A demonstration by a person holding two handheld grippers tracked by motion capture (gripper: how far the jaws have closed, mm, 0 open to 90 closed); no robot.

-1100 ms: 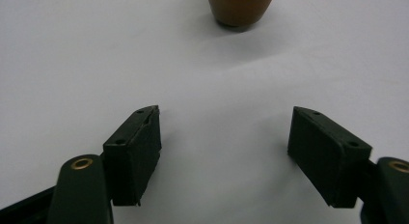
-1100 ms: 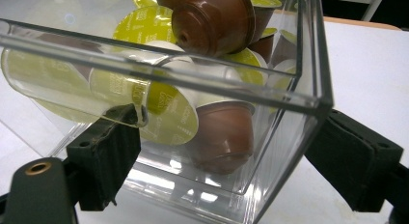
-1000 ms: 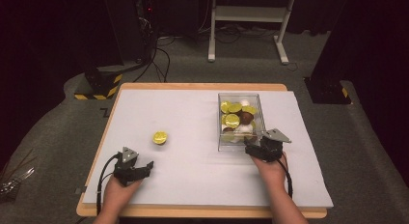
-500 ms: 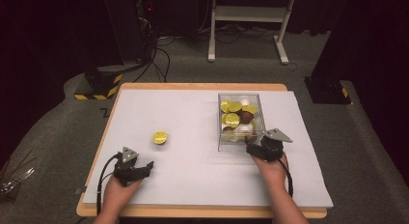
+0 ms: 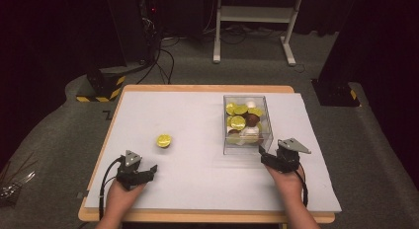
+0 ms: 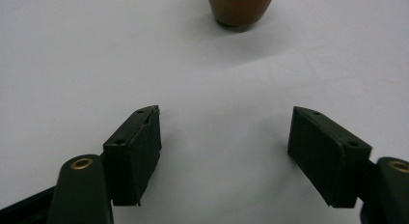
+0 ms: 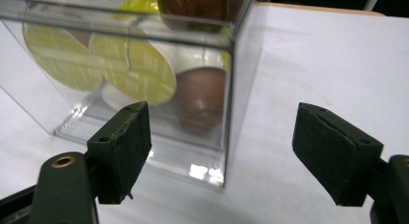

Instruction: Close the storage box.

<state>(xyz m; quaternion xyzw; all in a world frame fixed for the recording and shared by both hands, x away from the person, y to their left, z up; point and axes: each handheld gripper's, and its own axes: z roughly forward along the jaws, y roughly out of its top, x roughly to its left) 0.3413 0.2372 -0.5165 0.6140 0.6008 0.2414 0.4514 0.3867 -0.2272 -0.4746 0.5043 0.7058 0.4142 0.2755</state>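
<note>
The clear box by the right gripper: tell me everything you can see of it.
The box is a clear, hard-looking plastic cube with an open top, upright on the white table cover, right of centre. It holds a loose heap of coffee capsules: yellow-green foil lids, brown and white bodies. The right gripper sits just short of its near right corner, jaws apart, having just been closing, nothing between them; no contact is visible.

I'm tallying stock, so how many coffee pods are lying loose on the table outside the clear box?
1. A single pod sits on the white mat, ahead of the left claw. The others are piled in the box, where some may be hidden.
</note>
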